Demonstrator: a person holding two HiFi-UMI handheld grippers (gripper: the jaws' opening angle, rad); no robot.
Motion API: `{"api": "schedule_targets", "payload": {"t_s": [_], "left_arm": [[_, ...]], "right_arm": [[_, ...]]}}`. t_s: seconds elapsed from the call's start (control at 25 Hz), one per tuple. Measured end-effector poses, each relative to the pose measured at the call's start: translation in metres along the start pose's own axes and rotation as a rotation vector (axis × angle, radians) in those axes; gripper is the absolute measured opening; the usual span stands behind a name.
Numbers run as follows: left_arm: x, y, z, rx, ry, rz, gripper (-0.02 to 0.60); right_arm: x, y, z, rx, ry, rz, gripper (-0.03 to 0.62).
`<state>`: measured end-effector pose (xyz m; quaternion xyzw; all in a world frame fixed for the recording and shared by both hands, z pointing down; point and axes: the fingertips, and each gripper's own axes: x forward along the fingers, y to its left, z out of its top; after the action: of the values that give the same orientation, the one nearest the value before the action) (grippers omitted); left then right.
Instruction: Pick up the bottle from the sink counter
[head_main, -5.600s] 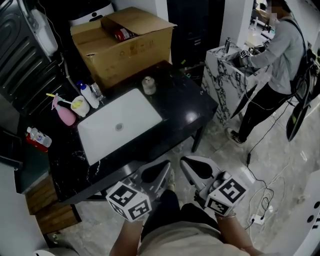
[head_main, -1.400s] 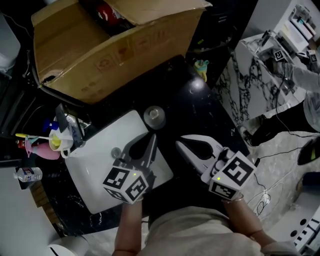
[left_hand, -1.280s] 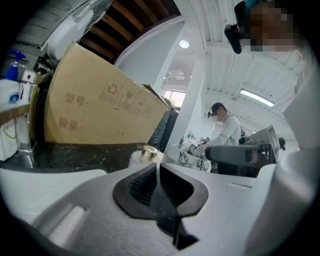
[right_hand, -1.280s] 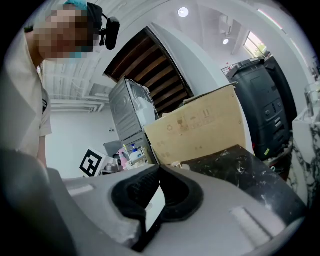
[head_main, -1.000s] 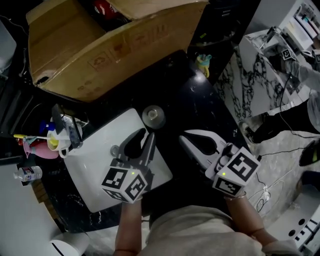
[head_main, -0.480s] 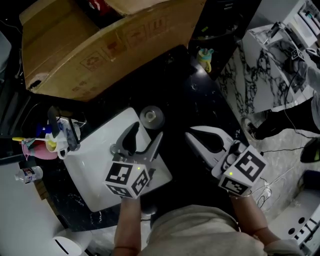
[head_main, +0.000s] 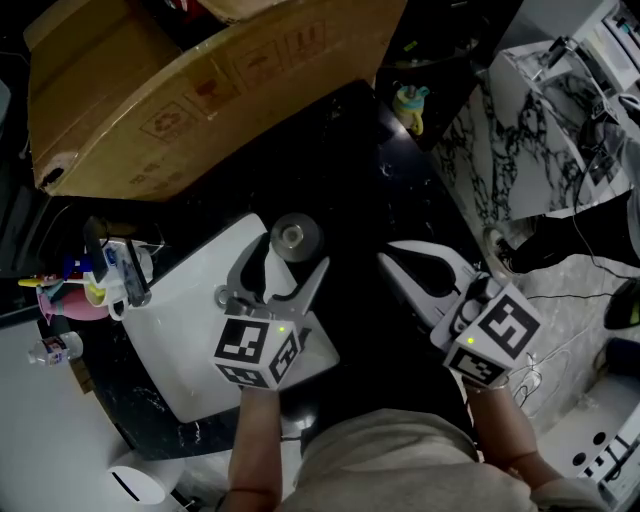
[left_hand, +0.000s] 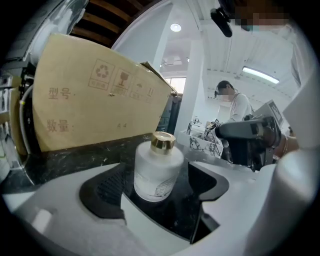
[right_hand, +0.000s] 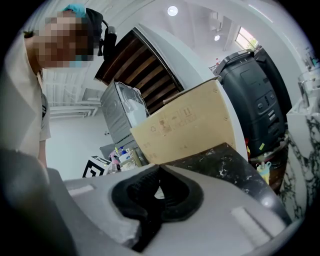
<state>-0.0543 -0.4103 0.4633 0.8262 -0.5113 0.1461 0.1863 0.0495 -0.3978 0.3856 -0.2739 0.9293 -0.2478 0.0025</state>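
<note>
A small frosted white bottle (head_main: 290, 237) with a gold cap stands upright on the black sink counter (head_main: 372, 190), just past the basin's far corner. In the left gripper view the bottle (left_hand: 156, 170) sits between the two jaws with a gap on each side. My left gripper (head_main: 286, 264) is over the basin's edge; its jaws are opening wide and the pads touch nothing. My right gripper (head_main: 398, 254) hovers to the right above the dark counter. Its jaws (right_hand: 158, 169) are shut on nothing.
A large cardboard box (head_main: 200, 90) fills the back of the counter behind the bottle. The white basin (head_main: 185, 335) lies at the left, with a faucet (head_main: 128, 278), a pink spray bottle (head_main: 62, 300) and other small bottles beyond. A marble-patterned cabinet (head_main: 540, 130) stands at the right.
The left gripper has moved forward to the bottle and its jaws have spread from nearly closed to wide. The right gripper has drifted slightly right and stays shut.
</note>
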Motion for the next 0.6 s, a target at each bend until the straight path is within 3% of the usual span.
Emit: {"api": "schedule_targets", "payload": {"t_s": [0.2, 0.44, 0.6], "left_arm": [[0.012, -0.001, 0.007, 0.067, 0.005, -0.005, 0.38], [0.02, 0.003, 0.007, 0.057, -0.003, 0.043, 0.38], [0.027, 0.004, 0.008, 0.058, 0.002, 0.047, 0.38]], "right_arm": [[-0.001, -0.013, -0.005, -0.026, 0.029, -0.017, 0.002], [0.005, -0.01, 0.003, 0.033, -0.014, 0.022, 0.002], [0.006, -0.013, 0.001, 0.017, 0.003, 0.025, 0.002]]}}
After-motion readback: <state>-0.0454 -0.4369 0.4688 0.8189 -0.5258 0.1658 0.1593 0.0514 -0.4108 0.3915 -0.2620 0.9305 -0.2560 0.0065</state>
